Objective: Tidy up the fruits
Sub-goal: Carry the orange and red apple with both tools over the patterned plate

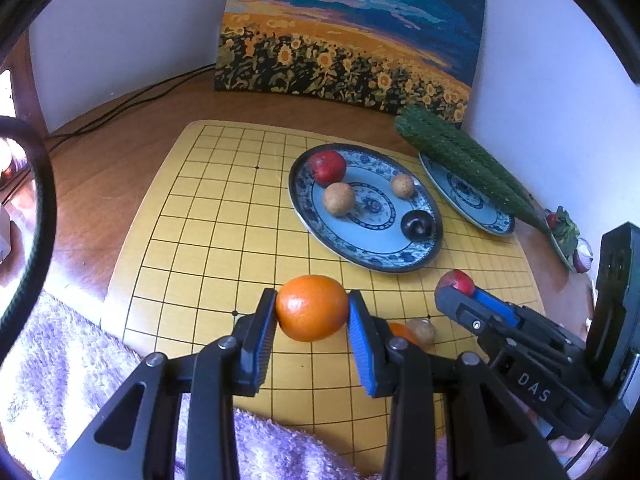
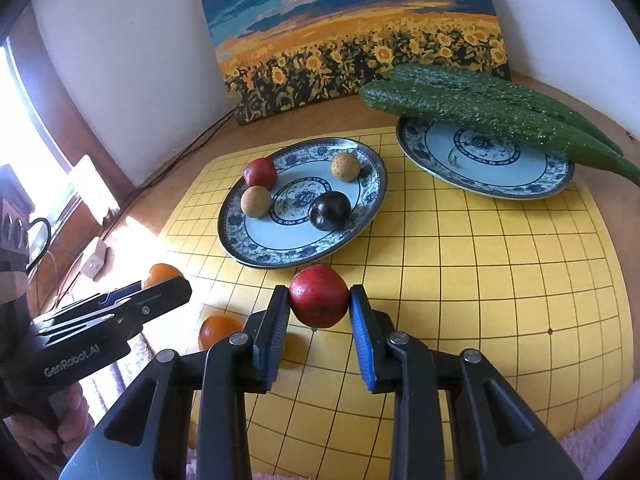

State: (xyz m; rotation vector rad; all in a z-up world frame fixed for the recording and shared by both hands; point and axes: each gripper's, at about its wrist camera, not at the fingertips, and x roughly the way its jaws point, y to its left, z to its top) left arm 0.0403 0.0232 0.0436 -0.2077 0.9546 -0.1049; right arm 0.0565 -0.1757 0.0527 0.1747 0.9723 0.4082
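Left gripper [image 1: 312, 309]: closed on an orange [image 1: 312, 308], pads pressing both its sides, held above the near part of the board.
Right gripper [image 2: 319, 298]: closed on a red fruit [image 2: 319, 295], held just before the near rim of the fruit plate.
Board [image 2: 500, 280]: yellow with a black grid, lying on a brown table [image 1: 120, 152]; both plates stand on it.
Fruit plate [image 2: 256, 248]: blue-patterned, holding a red fruit, two tan round fruits and one dark plum [image 2: 329, 210]; the four sit apart, the centre bare.
Second plate [image 2: 500, 176]: to the right, two cucumbers [image 2: 480, 112] lying across it and overhanging its rim at both ends.
Loose fruit: a second orange [image 2: 218, 330] and a small tan fruit [image 1: 422, 330] on the board, just beneath and between the two grippers.
Backdrop: sunflower painting [image 1: 348, 40] leaning on the wall behind the plates; cables [image 1: 132, 100] trailing to its left.
Edges: purple towel [image 1: 80, 380] along the board's near edge; small dish of greens [image 1: 566, 236] off its right side.
Open room: bare grid left of the fruit plate and across the near right of the board.
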